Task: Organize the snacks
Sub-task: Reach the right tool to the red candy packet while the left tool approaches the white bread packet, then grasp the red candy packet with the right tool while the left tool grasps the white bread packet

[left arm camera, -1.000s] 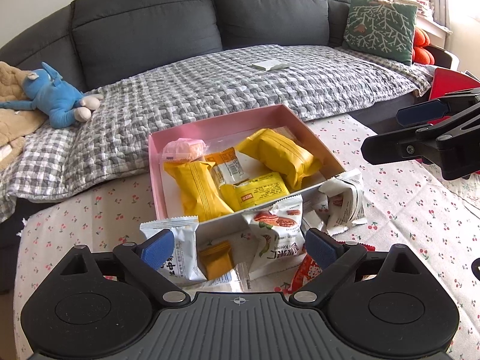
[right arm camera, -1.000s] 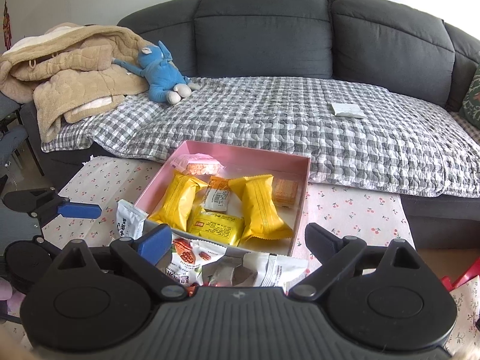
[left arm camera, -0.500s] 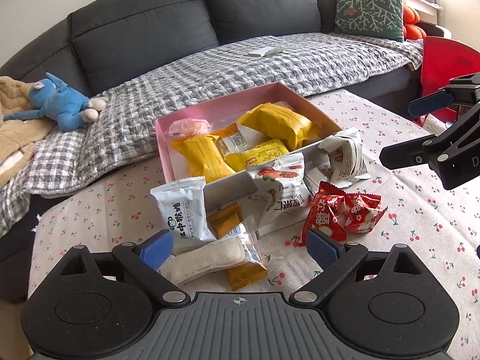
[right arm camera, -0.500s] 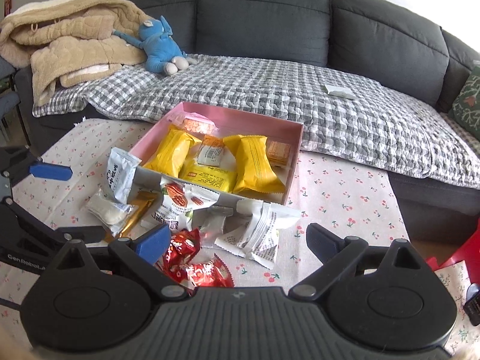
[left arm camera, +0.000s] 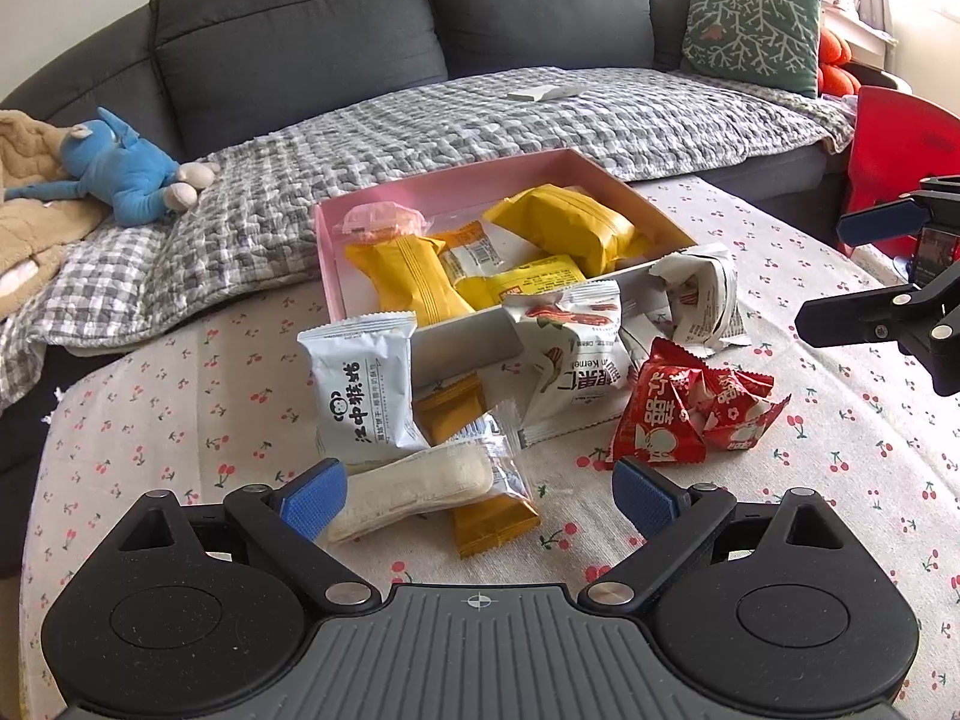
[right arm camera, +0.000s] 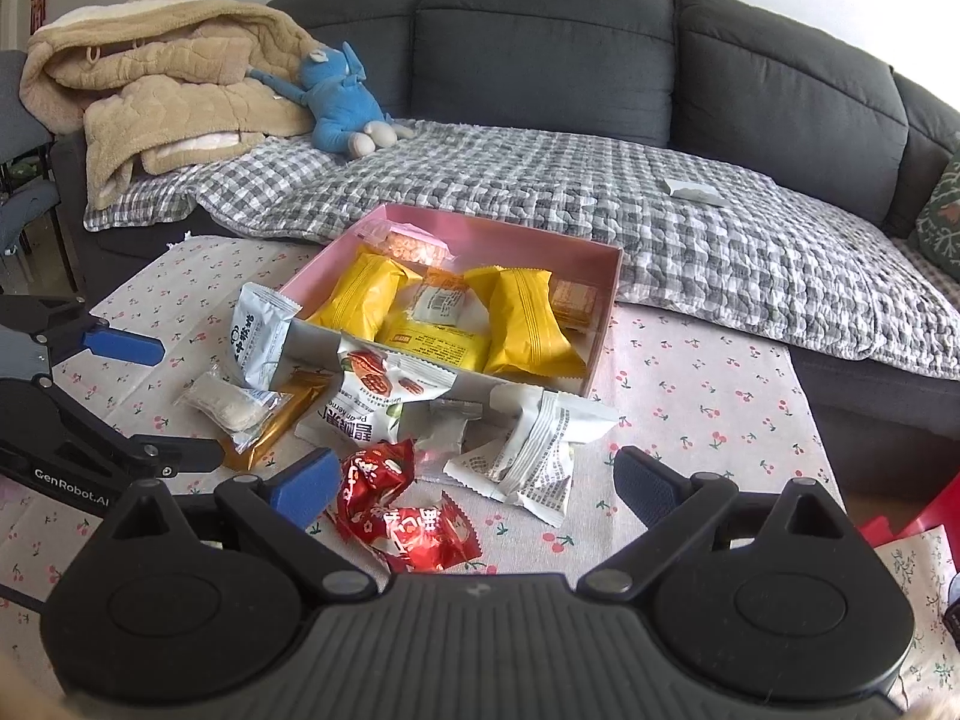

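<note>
A: Left wrist view first. The left gripper (left arm camera: 477, 495) hangs low over the cherry-print tablecloth (left arm camera: 840, 450), fingers spread wide and holding nothing. The clear-wrapped white bar (left arm camera: 414, 483) lies between them, its left end just beside the left pad and lying over an orange packet (left arm camera: 480, 480).

B: And the pink box (left arm camera: 336, 264)?

A: Farther off, already holding yellow packs. A white pouch (left arm camera: 363, 384) leans on its near wall; red packets (left arm camera: 690, 414) lie to the right.

B: Right wrist view?

A: The right gripper (right arm camera: 471, 483) is also parted and empty, with the red packets near its left pad and a white sachet (right arm camera: 534, 444) between the fingers.

B: Risks?

A: I'd judge a closing grip could catch two overlapping wrappers, or slip on the slick film. Both tools crowd one pile, so they might bump.
</note>
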`<state>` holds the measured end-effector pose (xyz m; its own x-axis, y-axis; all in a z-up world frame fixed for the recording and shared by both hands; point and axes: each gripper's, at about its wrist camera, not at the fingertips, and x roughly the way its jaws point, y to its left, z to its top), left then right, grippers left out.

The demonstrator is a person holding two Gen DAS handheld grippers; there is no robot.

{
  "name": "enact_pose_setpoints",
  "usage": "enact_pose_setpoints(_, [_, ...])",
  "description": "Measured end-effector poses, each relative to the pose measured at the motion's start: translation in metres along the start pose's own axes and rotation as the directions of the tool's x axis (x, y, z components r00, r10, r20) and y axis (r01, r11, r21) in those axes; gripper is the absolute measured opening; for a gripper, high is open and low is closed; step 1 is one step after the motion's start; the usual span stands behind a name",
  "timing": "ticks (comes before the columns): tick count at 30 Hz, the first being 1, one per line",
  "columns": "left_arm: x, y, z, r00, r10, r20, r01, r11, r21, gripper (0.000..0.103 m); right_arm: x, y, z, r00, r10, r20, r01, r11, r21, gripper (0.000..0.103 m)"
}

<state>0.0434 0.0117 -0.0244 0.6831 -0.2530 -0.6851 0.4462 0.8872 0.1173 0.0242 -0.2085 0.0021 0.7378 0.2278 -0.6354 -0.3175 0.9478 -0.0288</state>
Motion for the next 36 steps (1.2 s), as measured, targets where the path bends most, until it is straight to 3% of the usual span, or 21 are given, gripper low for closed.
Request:
enact_pose_setpoints(10, [0.014,0.004,-0.013,0.998,-0.034,0.044,0.033,0.999,0.020,0.097,0.027,0.020,-0.019,0.989,0.114,-0.094,-0.120,0.991,-0.065,0.097])
enact_pose_setpoints(20, [0.033,0.024,-0.011,0.997,-0.045,0.068,0.040,0.997,0.065,0.096,0.045,0.034,-0.024,0.983,0.119,-0.140,-0.137,0.982,-0.129,0.086])
enact_pose_setpoints(27, [0.045,0.029,-0.005,0.993,-0.117,-0.008,0.117,0.981,0.152,0.091,0.060,0.035,-0.025,0.983,0.095,-0.159,-0.117,0.984,-0.135,0.067])
enact_pose_setpoints(31, [0.042,0.030,-0.016,0.988,-0.137,-0.075,0.147,0.978,0.145,0.090,0.061,0.031,-0.024,0.983,0.100,-0.156,-0.119,0.986,-0.117,0.063])
enact_pose_setpoints(36, [0.034,0.032,-0.022,0.979,-0.152,-0.134,0.170,0.976,0.137,0.084,0.060,0.029,-0.020,0.982,0.084,-0.171,-0.109,0.984,-0.140,0.047])
